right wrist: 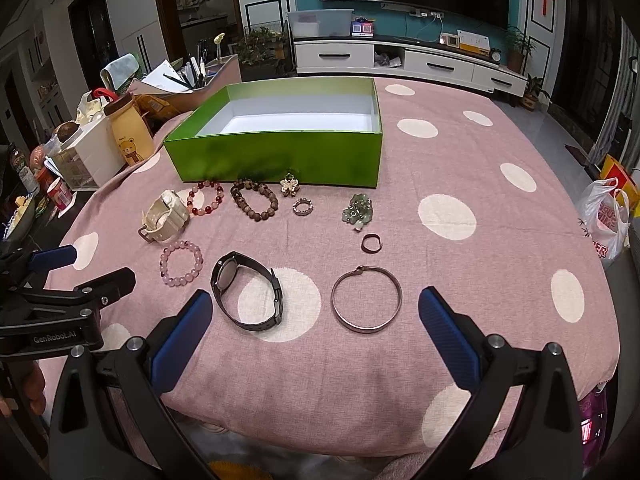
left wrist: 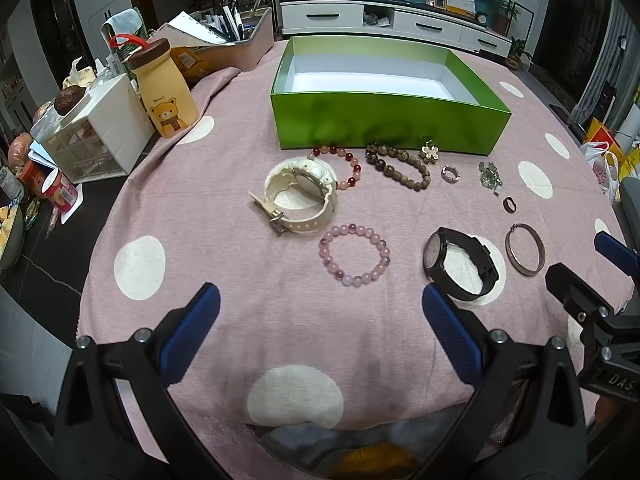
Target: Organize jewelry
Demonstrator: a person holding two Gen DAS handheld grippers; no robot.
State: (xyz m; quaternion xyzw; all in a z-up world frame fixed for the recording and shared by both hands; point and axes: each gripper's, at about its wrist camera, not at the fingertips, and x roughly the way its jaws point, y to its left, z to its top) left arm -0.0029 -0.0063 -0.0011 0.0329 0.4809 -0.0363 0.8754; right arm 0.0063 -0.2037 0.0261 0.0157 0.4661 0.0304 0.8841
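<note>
Both the left gripper (left wrist: 320,308) and the right gripper (right wrist: 316,312) hover with blue-padded jaws spread wide, gripping nothing, above the pink polka-dot tablecloth (left wrist: 224,184). Bracelets, watches and rings, including a pink beaded bracelet (left wrist: 354,255), a black wristwatch (right wrist: 248,294) and a thin metal bangle (right wrist: 366,299), lie before the empty green cardboard box (left wrist: 384,120).

both wrist views face the green box (left wrist: 384,128) across shared jewelry.

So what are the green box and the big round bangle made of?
The green box looks like glossy cardboard: thin walls, shiny green outside, plain white inside. The bangle looks like metal, a thin, stiff, silvery band with a dull shine.
</note>
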